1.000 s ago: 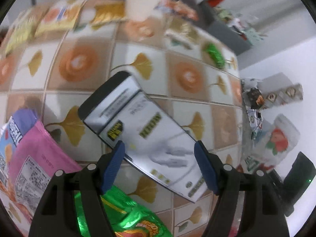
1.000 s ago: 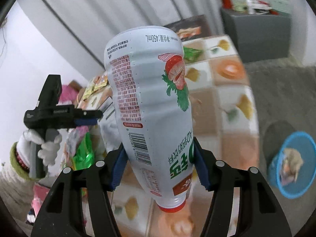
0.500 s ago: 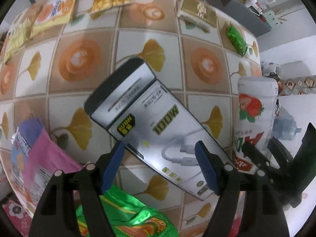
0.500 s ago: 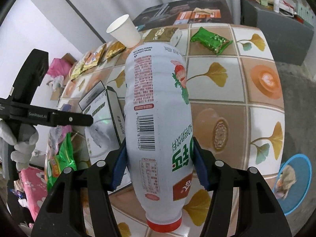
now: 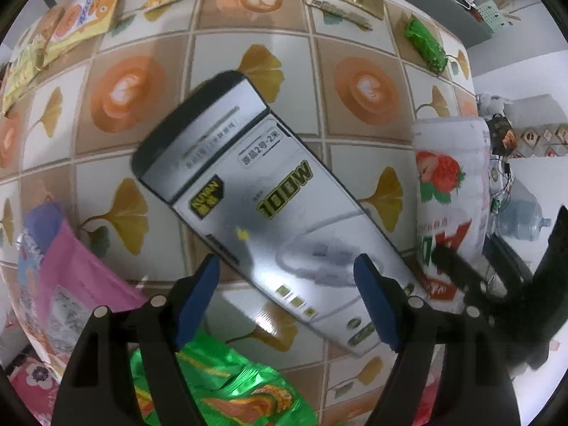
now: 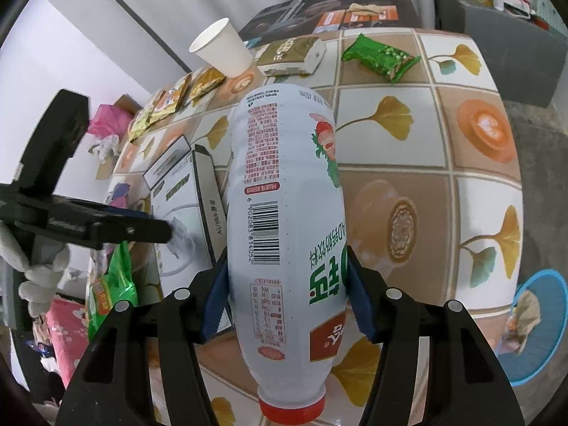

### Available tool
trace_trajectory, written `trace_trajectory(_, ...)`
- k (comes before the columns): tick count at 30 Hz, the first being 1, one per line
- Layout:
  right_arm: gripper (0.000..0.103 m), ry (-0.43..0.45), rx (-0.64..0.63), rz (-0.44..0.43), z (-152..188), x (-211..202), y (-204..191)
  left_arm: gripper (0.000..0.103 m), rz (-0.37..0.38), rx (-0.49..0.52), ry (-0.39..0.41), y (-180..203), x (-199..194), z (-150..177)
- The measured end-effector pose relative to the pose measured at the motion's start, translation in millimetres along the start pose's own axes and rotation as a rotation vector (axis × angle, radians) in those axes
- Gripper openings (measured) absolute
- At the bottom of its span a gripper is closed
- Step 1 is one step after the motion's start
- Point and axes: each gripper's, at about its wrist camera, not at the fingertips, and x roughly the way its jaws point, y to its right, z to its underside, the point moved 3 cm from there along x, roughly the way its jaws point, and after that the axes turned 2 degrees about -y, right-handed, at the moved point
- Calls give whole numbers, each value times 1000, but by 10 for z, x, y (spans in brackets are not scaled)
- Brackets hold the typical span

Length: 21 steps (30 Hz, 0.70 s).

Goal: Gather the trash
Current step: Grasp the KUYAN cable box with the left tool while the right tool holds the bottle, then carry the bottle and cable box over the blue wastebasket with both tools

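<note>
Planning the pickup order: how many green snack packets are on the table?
2. One green packet lies at the far edge beside the gold box; the other lies at the near edge under the left gripper. More may be hidden.

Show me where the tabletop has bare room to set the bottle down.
Free: the tiles right of the bottle, between the green snack pack and the table's near right corner. Also a patch between the grey box and the yellow packets. Crowded: the left edge, with pink bag and green wrapper.

On the silver box (image 5: pixel 269 209) I read "100W" and "KUYAN". The bottle (image 6: pixel 287 220) carries barcode 6902083814052 and "450mL".
</note>
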Motion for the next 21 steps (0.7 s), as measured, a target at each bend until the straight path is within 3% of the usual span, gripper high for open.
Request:
trace_trajectory(3,56,-10,3,-19,101,-17,-14,76,25,-8,21,86,58,-53)
trace_trajectory(8,56,-37,44,-98,405,-82,10,76,108,66,58,414,72,41)
trace_trajectory(14,56,-8,143,-148,908,-336,145,76,163,179,73,801,133,442)
trace_trajectory(21,56,50,275,-187,1723,-629,182,77,211,325,87,1154,182,1044)
